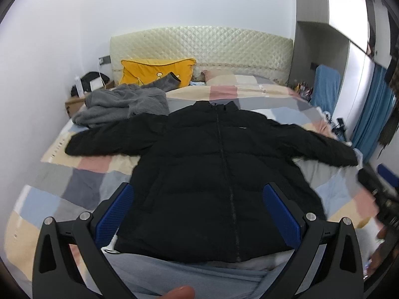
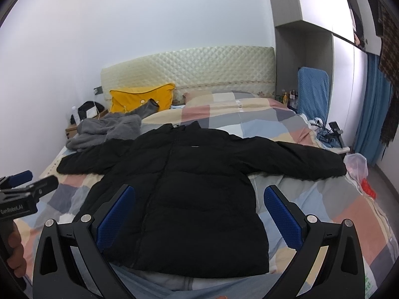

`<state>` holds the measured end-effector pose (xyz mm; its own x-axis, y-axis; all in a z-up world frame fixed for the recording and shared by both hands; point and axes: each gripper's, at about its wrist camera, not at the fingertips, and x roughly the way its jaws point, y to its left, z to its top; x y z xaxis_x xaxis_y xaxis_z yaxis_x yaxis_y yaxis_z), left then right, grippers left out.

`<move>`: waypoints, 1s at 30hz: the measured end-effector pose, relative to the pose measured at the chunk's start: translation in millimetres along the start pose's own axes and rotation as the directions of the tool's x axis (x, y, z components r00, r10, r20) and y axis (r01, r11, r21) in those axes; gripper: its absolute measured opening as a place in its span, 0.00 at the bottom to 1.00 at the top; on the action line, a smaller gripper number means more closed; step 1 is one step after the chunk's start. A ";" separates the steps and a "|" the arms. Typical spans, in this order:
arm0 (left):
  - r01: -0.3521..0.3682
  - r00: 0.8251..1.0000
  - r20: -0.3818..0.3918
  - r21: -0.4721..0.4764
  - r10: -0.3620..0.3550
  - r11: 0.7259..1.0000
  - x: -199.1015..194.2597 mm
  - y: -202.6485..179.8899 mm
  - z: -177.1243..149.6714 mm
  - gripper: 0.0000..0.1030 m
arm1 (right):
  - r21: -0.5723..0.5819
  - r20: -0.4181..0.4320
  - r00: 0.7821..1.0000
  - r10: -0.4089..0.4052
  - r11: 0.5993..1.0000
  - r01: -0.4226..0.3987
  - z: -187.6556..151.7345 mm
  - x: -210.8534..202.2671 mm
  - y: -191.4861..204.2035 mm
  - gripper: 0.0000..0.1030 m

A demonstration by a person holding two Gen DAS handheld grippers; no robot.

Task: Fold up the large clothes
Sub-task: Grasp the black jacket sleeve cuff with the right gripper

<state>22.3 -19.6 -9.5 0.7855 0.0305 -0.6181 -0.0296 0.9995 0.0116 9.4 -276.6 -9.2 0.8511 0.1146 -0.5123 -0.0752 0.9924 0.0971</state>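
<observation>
A black puffer jacket (image 1: 212, 169) (image 2: 189, 186) lies flat and face up on the bed, zipped, collar toward the headboard, both sleeves spread out sideways. My left gripper (image 1: 198, 199) hovers open above the jacket's lower body, its blue pads (image 1: 117, 209) wide apart with nothing between them. My right gripper (image 2: 199, 201) is open too, held over the jacket's lower right side and empty. The left gripper (image 2: 22, 186) shows again at the left edge of the right wrist view, held by a hand.
The bed carries a patchwork quilt (image 1: 62, 182) (image 2: 311, 199). A grey fleece garment (image 1: 124, 104) and a yellow pillow (image 1: 157, 72) lie near the quilted headboard (image 1: 199, 44). Blue folded board (image 2: 313, 92), clear bag (image 2: 356, 164) and blue curtain (image 2: 371, 109) stand right of the bed.
</observation>
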 end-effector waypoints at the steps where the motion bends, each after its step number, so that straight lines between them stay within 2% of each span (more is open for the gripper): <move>1: -0.011 1.000 -0.003 -0.003 0.011 1.000 1.3 0.0 0.5 1.00 | 0.008 -0.003 1.000 -0.004 1.000 0.004 1.4 1.4 -4.4 1.00; 5: -0.014 1.000 -0.002 -0.010 0.014 1.000 6.6 0.8 4.9 1.00 | 0.019 0.004 0.998 -0.056 0.998 0.056 6.7 1.1 -23.5 1.00; 10: 0.040 0.999 -0.001 -0.024 -0.041 0.999 11.6 -2.8 12.5 1.00 | 0.014 0.025 0.994 -0.110 0.994 0.110 17.7 -1.0 -48.5 1.00; 14: 0.038 0.999 0.015 0.007 -0.038 0.999 19.6 -20.7 24.0 1.00 | 0.043 0.028 0.996 -0.081 0.996 0.080 27.6 -1.8 -73.9 1.00; 17: 0.090 0.996 0.010 0.034 -0.090 0.995 27.0 -36.9 33.1 1.00 | 0.064 0.026 0.997 -0.079 0.995 0.078 36.4 3.3 -96.2 1.00; 19: 0.121 0.993 0.009 0.054 -0.122 0.991 31.4 -48.9 42.6 1.00 | 0.073 0.019 0.996 -0.093 0.993 0.091 40.7 7.0 -111.4 1.00; 22: 0.127 0.991 0.019 0.085 -0.129 0.988 34.3 -65.3 60.9 1.00 | 0.086 0.011 0.992 -0.125 0.989 0.124 49.2 14.8 -138.7 1.00; 27: 0.201 0.977 0.058 0.061 -0.205 0.978 33.1 -83.5 101.1 1.00 | 0.138 -0.020 0.988 -0.154 0.978 0.155 58.4 24.6 -192.8 1.00; 30: 0.216 0.972 0.082 0.080 -0.222 0.973 36.3 -95.2 122.2 1.00 | 0.159 -0.013 0.982 -0.189 0.969 0.189 63.5 27.7 -219.9 1.00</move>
<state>129.1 -112.5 63.0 0.8207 -0.1915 -0.5383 0.1898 0.9800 -0.0593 82.5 -494.5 9.4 0.8429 -0.0749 -0.5328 0.1706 0.9764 0.1326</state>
